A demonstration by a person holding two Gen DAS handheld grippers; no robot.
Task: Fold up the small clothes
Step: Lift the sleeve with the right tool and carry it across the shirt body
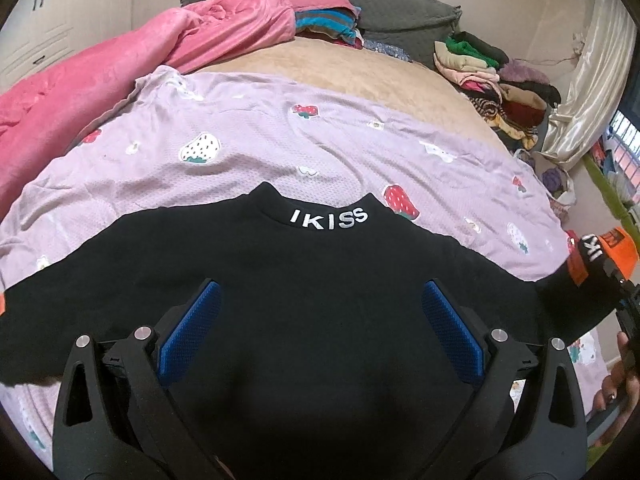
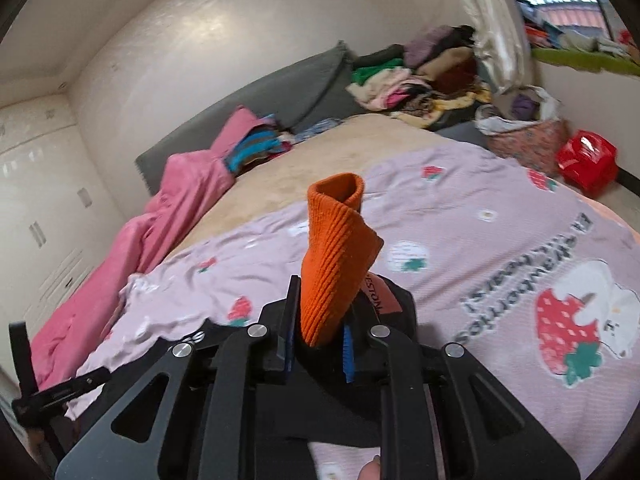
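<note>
A black sweater (image 1: 320,248) with "IKISS" on its collar lies face up on the lilac strawberry sheet (image 1: 248,140), collar away from me. My left gripper (image 1: 320,286) hangs just above the sweater's chest, its blue pads (image 1: 192,328) wide apart and nothing between them. In the right wrist view my right gripper (image 2: 320,316) is shut on the sweater's sleeve end, and the orange ribbed cuff (image 2: 336,248) sticks up out of the jaws. In the left wrist view that sleeve (image 1: 560,292) is lifted off the bed at the right edge, where the right gripper (image 1: 618,284) holds it.
A pink blanket (image 1: 100,80) is bunched along the left of the bed. Piles of clothes (image 1: 492,76) sit at the far right by the grey headboard cushion (image 1: 400,4). A red bag (image 2: 586,160) and a floral basket (image 2: 528,140) stand beside the bed.
</note>
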